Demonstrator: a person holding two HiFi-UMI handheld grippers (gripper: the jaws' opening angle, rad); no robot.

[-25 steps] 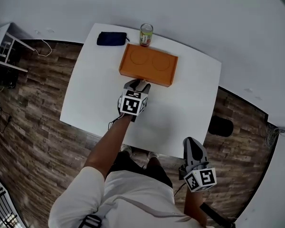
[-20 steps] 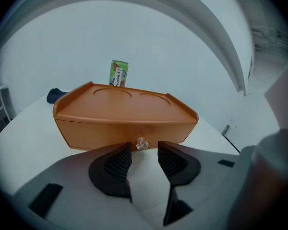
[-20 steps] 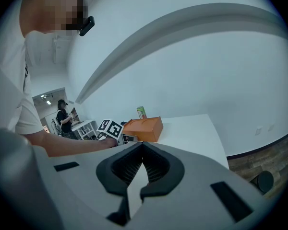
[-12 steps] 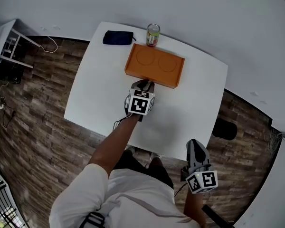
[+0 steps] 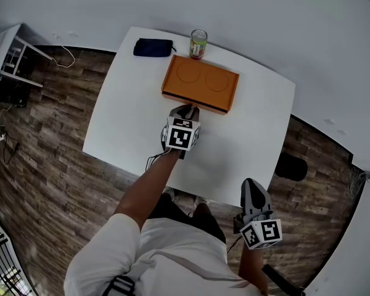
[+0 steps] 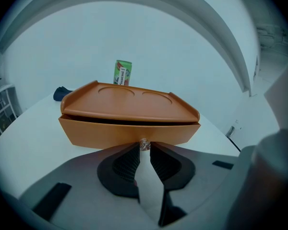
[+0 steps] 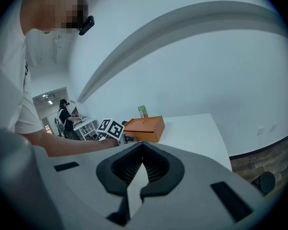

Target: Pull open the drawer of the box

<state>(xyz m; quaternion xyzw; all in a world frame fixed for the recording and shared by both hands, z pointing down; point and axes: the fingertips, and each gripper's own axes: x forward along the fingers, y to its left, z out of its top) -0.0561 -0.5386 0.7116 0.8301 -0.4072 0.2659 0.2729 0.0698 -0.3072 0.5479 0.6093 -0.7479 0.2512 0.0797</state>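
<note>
An orange box [image 5: 200, 82] with two round recesses in its lid lies at the far side of the white table [image 5: 246, 128]. In the left gripper view the drawer front [image 6: 129, 131] shows a thin dark gap under the lid, and a small shiny knob [image 6: 144, 144] sits at its middle. My left gripper [image 5: 186, 111] is at the box's near face; its jaws are closing, with the knob between their tips [image 6: 144, 148] and touching both. My right gripper [image 5: 251, 187] hangs off the table's near right edge, jaws together [image 7: 143, 145] and empty.
A green can [image 5: 198, 44] stands just behind the box, and a dark pouch [image 5: 153, 47] lies to its left. A black round object [image 5: 288, 165] sits on the wood floor at the right. A white shelf [image 5: 6, 54] stands far left. Another person [image 7: 65, 114] is in the background.
My left gripper's jaws have drawn together at the box's front. The right gripper has stayed where it was.
</note>
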